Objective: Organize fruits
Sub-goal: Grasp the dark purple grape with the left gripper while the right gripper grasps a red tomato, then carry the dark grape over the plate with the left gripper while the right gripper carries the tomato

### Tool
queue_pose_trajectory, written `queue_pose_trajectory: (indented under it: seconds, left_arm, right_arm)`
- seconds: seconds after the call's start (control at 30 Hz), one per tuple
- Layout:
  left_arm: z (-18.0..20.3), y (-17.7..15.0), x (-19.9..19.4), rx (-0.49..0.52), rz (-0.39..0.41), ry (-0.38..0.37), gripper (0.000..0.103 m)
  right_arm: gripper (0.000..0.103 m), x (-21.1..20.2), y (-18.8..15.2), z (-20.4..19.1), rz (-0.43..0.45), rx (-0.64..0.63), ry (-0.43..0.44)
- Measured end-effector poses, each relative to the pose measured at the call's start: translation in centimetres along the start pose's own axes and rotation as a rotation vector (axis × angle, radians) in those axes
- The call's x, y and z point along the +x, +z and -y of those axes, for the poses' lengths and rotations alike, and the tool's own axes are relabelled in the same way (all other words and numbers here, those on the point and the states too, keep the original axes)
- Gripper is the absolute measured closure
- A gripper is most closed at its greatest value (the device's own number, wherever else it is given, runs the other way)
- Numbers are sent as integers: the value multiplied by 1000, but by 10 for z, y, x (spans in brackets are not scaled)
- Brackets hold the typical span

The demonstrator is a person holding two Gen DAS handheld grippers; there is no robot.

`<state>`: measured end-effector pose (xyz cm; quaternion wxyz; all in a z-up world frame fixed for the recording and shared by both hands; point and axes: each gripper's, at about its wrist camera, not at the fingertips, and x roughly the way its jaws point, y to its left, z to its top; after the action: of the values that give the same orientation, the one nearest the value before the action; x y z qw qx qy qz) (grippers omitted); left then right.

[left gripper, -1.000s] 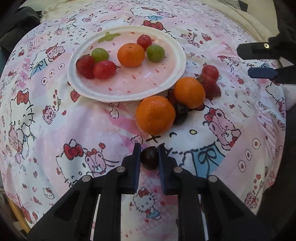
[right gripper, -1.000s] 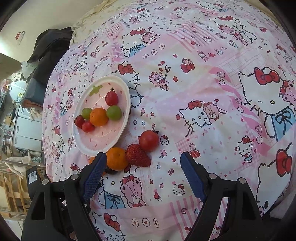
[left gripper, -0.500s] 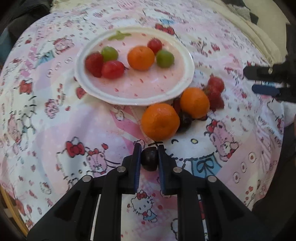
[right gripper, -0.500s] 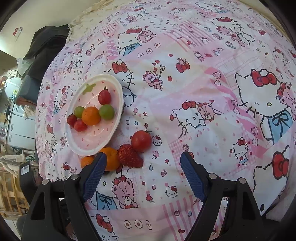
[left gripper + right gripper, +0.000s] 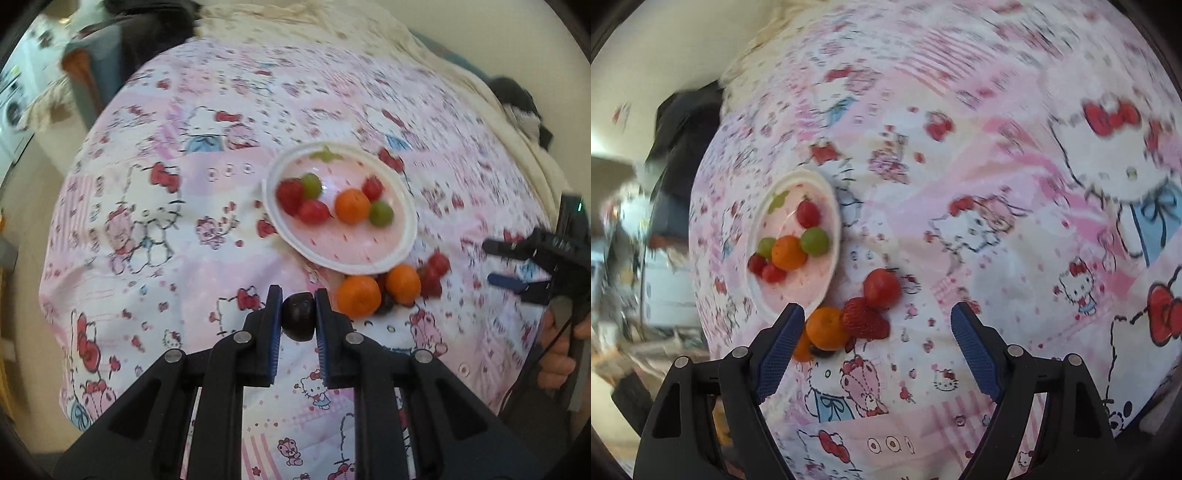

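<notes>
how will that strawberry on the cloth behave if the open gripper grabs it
The strawberry looks soft, so a hard squeeze would likely bruise it. Its tapered shape may slip between the pads. Leaning against the orange, it may nudge that one into rolling.

The near half of the plate [image 5: 388, 254] is bare, room enough to set something down; its far half is taken by a row of fruit [image 5: 332, 201]. Against the plate's near-right rim a cluster of oranges and red fruit [image 5: 391, 288] blocks that approach. Left of the plate the patterned cloth [image 5: 166, 229] lies open, a free path in.
</notes>
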<state>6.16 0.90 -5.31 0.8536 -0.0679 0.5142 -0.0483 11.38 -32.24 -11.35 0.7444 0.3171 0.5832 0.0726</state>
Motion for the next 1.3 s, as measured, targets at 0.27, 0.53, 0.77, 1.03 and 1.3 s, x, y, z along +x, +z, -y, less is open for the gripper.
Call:
queue_pose_trajectory:
  seconds: [0.27,0.53,0.77,1.03,1.3]
  left_arm:
    - [0,5,-9,-4,49,15,89]
    - [0,6,-1,6,46,39,89]
    - [8,8,5,24,41,42,89]
    - [7,7,1,33,75,81,89]
    - [-7,9,-14,-9,160,132,89]
  right_arm:
    - [55,40,14,-14,-83,-53,-60]
    - [56,72,15,-17,-128,-69,-143]
    - [70,63,13,-19,-99,-97,-140]
    - [70,31,13,-23,-6,-94,-55]
    - [70,-7,4,-43,103,-189,22]
